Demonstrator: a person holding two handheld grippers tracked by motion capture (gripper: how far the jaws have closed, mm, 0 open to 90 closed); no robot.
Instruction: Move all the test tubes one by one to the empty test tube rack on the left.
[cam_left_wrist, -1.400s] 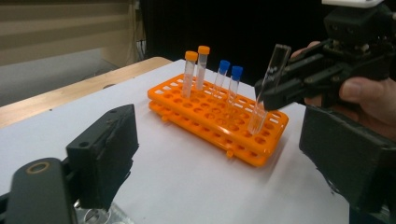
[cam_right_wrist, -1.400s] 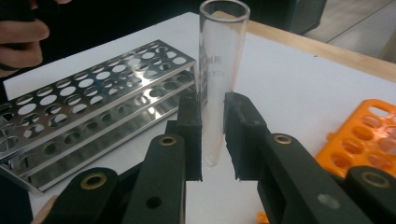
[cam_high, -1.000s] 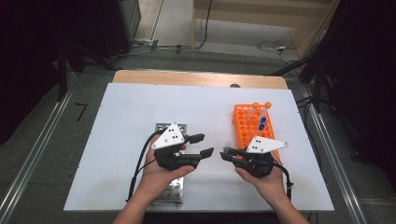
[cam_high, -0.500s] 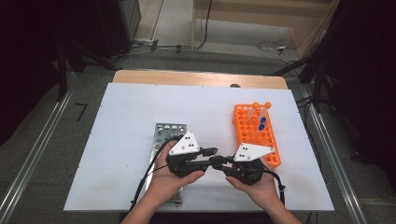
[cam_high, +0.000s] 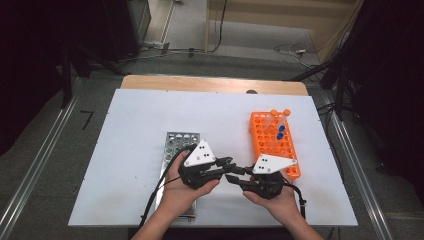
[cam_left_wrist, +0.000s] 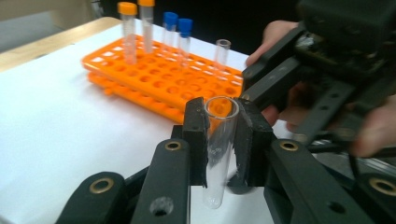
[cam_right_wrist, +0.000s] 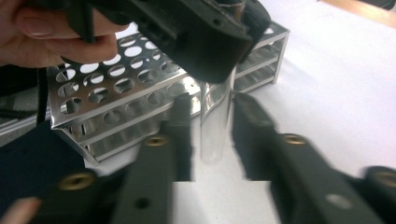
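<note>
Handoff mid-frame: my left claw (cam_left_wrist: 219, 140) clenched on glass tube (cam_left_wrist: 218, 144), right claw (cam_right_wrist: 212, 140) just released, pads off. Risk: tube slips w/ weak grip, hits bench (cam_high: 135, 130).

Both forearms enter from six o'clock. The left black two-jaw gripper (cam_high: 226, 162) points toward three o'clock, jaws clamped; the right black two-jaw gripper (cam_high: 233, 177), facing nine o'clock, has just been spreading its jaws.
</note>
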